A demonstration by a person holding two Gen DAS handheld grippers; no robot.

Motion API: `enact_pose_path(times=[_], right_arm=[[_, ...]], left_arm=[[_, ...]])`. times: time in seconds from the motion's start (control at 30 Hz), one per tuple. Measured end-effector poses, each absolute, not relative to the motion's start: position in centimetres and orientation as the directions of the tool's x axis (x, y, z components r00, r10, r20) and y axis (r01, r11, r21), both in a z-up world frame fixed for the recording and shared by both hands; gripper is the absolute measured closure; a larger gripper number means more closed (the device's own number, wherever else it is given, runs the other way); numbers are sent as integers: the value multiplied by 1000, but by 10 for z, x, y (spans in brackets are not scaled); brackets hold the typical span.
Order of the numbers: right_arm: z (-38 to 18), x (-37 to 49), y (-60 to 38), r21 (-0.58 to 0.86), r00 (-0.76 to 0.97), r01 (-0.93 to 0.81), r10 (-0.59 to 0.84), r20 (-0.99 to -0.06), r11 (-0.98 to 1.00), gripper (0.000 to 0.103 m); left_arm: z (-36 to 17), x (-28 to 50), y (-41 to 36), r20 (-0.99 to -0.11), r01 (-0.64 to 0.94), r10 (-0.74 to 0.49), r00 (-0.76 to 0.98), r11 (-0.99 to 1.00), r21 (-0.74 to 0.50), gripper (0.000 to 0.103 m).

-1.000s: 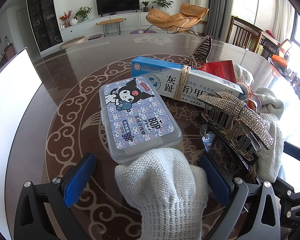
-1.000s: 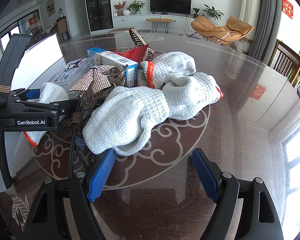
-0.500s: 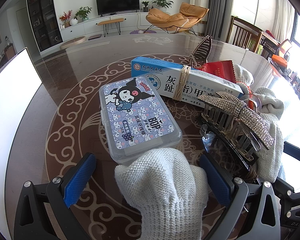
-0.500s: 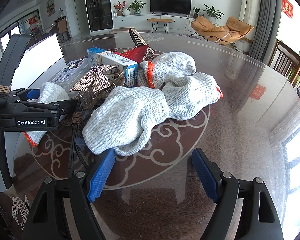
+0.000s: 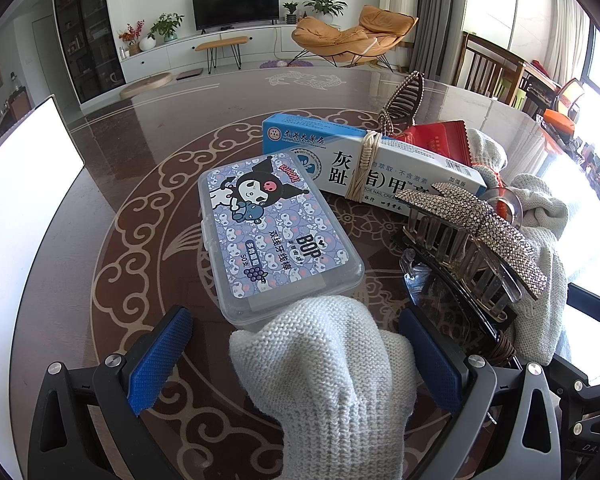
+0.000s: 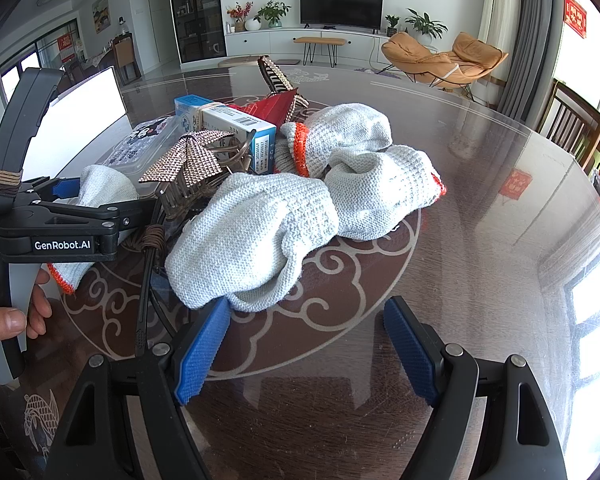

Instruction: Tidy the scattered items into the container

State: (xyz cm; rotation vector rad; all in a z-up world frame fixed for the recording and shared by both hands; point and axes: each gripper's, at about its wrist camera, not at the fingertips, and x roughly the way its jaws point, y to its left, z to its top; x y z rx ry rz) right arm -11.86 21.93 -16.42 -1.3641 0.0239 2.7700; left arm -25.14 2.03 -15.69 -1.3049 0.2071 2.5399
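Observation:
My left gripper point(image 5: 296, 360) is open, with a white knit glove point(image 5: 324, 376) lying loose between its blue pads, close to the right one. Just ahead lies a clear plastic box with a cartoon lid point(image 5: 276, 232). Beyond it are a blue-white cream carton point(image 5: 372, 164), a red packet point(image 5: 440, 140) and a brown hair clip point(image 5: 404, 100). A rhinestone hair claw point(image 5: 472, 236) stands to the right. My right gripper point(image 6: 308, 352) is open over bare table. A heap of white gloves point(image 6: 252, 240) lies just past its left pad.
A white flat-sided object point(image 5: 20, 200) stands at the table's left edge and shows again in the right wrist view point(image 6: 84, 108). A hand point(image 6: 4, 320) holds the left gripper's handle. Black cords point(image 6: 148, 272) lie on the glossy round table point(image 6: 480, 200). Chairs stand at the right.

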Motion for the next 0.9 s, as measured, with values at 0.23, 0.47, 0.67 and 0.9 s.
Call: enact_pose_path(times=[0.23,0.47,0.67,0.9], right_arm=[[-164,-118,219,-12,-608,-55,43,-793,-998,22],[-164,-120,218,-10,-608,-55,41,-793,-998,22],[-163,-107,216,-12,-609,-55,43,-792,-998,23],[-163,-95,213,11,-616,-31,10,-788,-999,23]], left_arm=[[-157,-251,20,-813,-309,179,-554,-951,1,0],[-144,-223,9,-808,-256,155,-568,-967,-6,0],[-92,-147,10,-756,-267,104,-646,-959,96,0],[-54,-72,-1,-704,-255,29,-710,-942,219,0]])
